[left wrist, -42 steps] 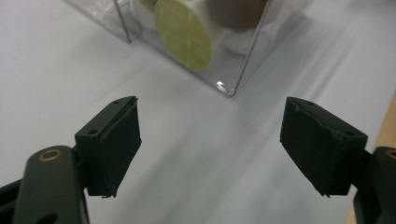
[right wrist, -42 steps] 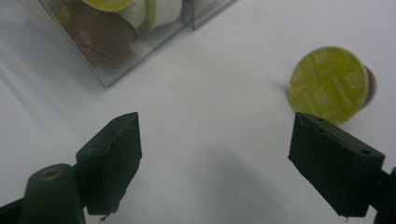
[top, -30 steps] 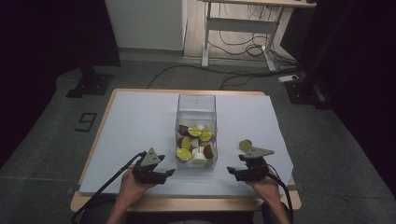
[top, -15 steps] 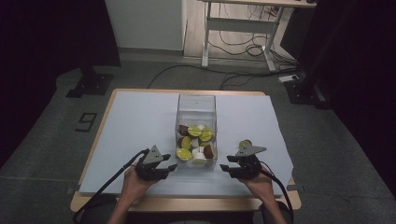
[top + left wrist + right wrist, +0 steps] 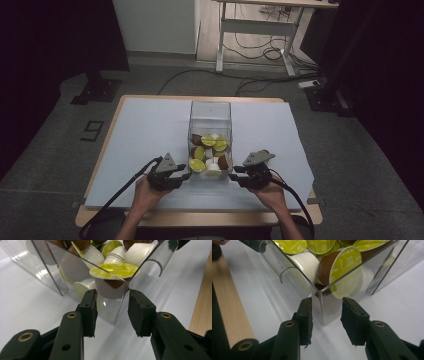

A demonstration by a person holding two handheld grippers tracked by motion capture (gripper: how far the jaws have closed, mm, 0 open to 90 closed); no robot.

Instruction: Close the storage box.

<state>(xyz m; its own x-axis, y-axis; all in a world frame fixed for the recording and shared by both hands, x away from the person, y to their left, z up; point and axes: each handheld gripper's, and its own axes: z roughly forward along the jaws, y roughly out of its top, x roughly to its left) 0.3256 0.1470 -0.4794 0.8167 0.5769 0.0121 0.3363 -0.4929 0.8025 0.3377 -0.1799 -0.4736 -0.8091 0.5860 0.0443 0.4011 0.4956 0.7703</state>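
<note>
Fingers of the left gripper [image 5: 111, 306] and right gripper [image 5: 325, 312] stood parted, each pair straddling a near bottom corner of the clear box [image 5: 210, 112] of coffee capsules [image 5: 208, 141], probably to brace it from both sides. Beneath them lay a pale sheet [image 5: 145, 130] on a wooden table [image 5: 200, 220]; beyond, dim floor and cables [image 5: 260, 52].

You are working in a dim room: the high view is looking grainy and soft, and the floor is fading to black at both sides. The table [image 5: 150, 130] is catching most of the light. In your gripper views, the box [image 5: 110, 312] walls are throwing glare streaks, and the near jaws are blurring slightly.
</note>
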